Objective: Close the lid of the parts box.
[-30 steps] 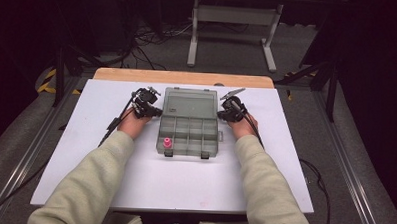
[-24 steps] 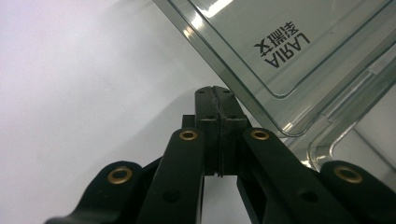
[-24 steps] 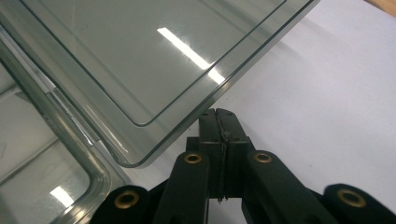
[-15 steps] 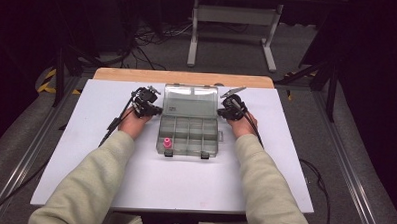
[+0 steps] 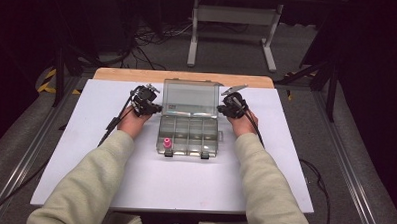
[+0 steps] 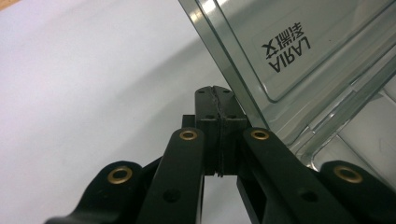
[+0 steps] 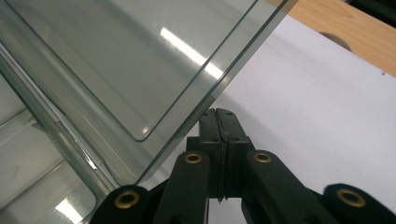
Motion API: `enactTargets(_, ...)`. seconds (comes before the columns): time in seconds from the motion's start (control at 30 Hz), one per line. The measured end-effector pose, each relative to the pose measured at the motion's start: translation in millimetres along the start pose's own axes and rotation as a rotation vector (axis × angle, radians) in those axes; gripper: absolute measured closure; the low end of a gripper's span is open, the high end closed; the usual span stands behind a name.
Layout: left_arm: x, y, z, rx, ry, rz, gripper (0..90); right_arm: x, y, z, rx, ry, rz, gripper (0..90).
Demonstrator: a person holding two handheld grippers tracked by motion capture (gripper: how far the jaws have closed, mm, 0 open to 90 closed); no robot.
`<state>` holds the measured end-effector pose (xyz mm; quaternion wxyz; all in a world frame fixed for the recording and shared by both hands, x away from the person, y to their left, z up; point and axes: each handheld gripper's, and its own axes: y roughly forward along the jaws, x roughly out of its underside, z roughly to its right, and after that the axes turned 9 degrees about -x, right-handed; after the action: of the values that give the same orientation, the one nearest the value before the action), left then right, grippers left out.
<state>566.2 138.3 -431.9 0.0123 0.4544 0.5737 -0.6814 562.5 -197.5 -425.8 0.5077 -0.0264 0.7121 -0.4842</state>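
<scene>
Left tool (image 5: 154,108) sits at the left edge of the clear organizer box (image 5: 189,134), jaws pressed together on nothing; in the left gripper view the closed tip (image 6: 216,100) is just beside the raised lid (image 6: 289,51), contact unclear. The box is mid-table on the white table (image 5: 85,153), lid standing open at the far side and tilted back. Right tool (image 5: 221,111) mirrors it at the lid's right edge, jaws also closed and empty; its tip (image 7: 219,122) is right under the lid rim (image 7: 224,88).

Step in hand, as I read it: both tools flank the lid, either propping it open or about to swing it. The next move likely calls for even pushes from both sides so the lid pivots on its hinge without the box sliding.

Contents: a pink piece (image 5: 167,142) in the near-left compartment; other compartments look empty. Two dark latches (image 5: 204,154) on the near edge.
</scene>
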Motion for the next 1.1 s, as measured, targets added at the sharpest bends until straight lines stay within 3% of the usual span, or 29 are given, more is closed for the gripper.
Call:
enactTargets(0.3,-1.7,-5.3,0.8,-0.016,0.017,0.015,89.3,-2.0,-4.8,-1.0,0.003,-0.004,0.019,90.0)
enactTargets(1.1,-2.6,-21.1,3.4,0.001,0.029,0.059,89.4,-6.3,-24.9,-8.9,-0.011,-0.032,0.058,90.0)
